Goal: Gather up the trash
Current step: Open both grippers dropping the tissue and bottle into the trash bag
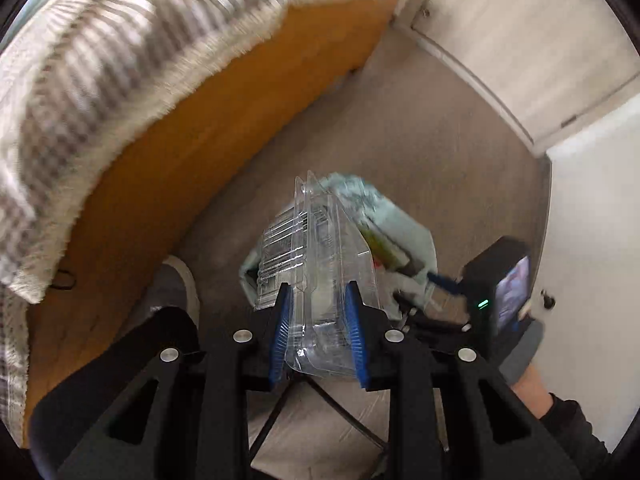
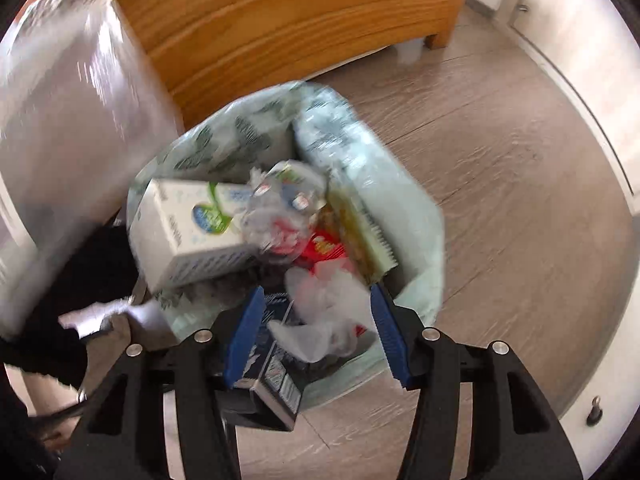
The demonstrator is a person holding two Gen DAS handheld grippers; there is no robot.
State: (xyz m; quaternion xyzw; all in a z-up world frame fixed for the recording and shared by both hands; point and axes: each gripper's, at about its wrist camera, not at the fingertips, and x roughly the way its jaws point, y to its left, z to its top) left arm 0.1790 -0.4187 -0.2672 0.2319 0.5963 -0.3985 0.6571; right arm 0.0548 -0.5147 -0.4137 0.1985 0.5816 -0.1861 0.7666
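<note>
Left wrist view first: the left tool (image 1: 318,292) is clamped on a clear plastic clamshell container (image 1: 316,256), its blue pads (image 1: 282,328) pressing both sides, and the container sticks out forward past the fingertips. Right beyond it, low on the floor (image 1: 420,120), sits the pale green trash bag (image 1: 408,224), mouth up, with packaging showing inside. To the left the wooden bed frame (image 1: 208,152) runs as a long edge, a striped blanket (image 1: 120,48) hanging over its top. To the right a white wall and skirting (image 1: 500,100) close the corridor, so the bag sits in a strip of bare floor between bed and wall. The right tool (image 1: 440,280) shows at the bag's right rim, its camera body just behind; whether it grips the rim can't be told here. A grey shoe (image 1: 176,292) stands by the bed edge.

Over to the right wrist view: the right tool (image 2: 316,312) has its blue pads (image 2: 386,332) well apart, nothing pinched between them, poised over the near rim of the trash bag (image 2: 420,248). Inside: a white carton (image 2: 188,224), crumpled clear plastic (image 2: 280,204), a red wrapper (image 2: 324,246), a yellowish packet (image 2: 360,224), a dark box (image 2: 276,376) at the near edge. The clamshell container (image 2: 68,140) looms blurred at left. Bed frame (image 2: 300,24) behind the bag, open wood-look floor (image 2: 520,180) stretching right to the wall.
</note>
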